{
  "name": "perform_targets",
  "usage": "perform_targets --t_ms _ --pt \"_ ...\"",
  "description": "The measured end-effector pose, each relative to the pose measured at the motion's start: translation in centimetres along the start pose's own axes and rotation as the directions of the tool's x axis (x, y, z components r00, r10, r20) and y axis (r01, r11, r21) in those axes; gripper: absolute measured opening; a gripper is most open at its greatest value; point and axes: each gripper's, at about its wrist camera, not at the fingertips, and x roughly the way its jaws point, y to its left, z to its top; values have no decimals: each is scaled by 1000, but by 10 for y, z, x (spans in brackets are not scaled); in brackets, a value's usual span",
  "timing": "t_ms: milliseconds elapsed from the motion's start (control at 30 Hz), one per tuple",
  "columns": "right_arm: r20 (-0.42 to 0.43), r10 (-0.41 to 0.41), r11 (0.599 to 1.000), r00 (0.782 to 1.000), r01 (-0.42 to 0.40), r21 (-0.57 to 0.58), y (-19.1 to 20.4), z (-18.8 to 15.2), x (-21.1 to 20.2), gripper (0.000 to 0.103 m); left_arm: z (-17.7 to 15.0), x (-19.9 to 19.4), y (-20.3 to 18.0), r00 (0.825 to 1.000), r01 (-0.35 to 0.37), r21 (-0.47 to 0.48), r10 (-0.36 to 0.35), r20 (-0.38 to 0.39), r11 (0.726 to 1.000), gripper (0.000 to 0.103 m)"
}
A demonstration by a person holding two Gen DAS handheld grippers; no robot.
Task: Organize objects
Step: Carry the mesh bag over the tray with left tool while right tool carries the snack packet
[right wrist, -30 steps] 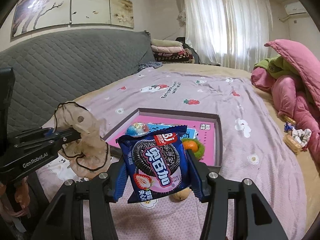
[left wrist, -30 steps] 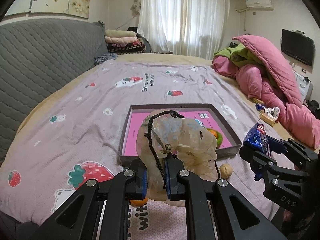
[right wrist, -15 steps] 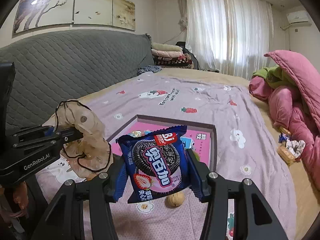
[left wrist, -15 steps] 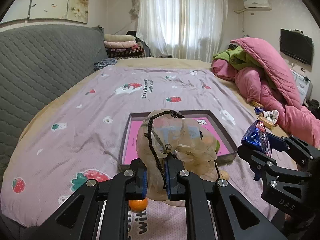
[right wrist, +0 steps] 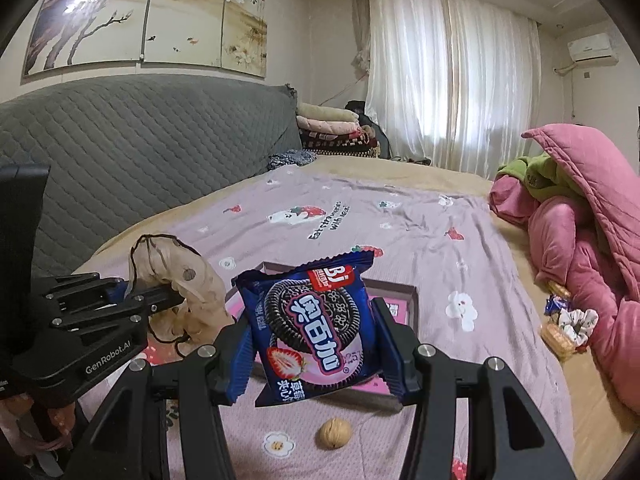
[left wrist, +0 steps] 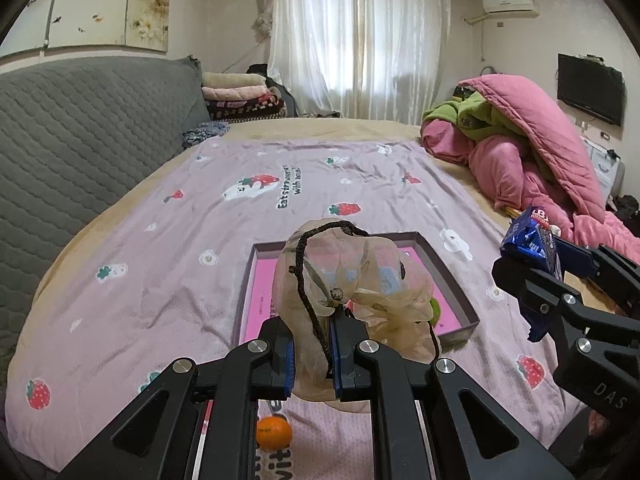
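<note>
Above the bed (left wrist: pixel 248 184), the left gripper (left wrist: pixel 313 354) pinched a sheer pouch (left wrist: pixel 344 280) closed-jawed. The right gripper (right wrist: pixel 314 344) clamped a cookie pack (right wrist: pixel 310 320) beside it, likely for bagging, over the tray (left wrist: pixel 460 272).

A sheer beige drawstring pouch with black cord (left wrist: pixel 352 292) hangs bunched above the grey-rimmed pink tray (left wrist: pixel 448 276). A blue cookie packet (right wrist: pixel 312 332) stands upright, lifted above the tray's near edge.
</note>
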Motion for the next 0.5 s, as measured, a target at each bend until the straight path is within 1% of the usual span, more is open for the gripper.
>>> perform_targets --t_ms 200,500 --pt "-2 2 1000 1000 -2 -3 -3 7 9 53 10 8 5 1000 6 -6 -6 5 1000 13" --pt "-11 -10 1000 1000 10 -3 -11 19 34 53 31 35 11 1000 -6 -9 6 8 1000 13"
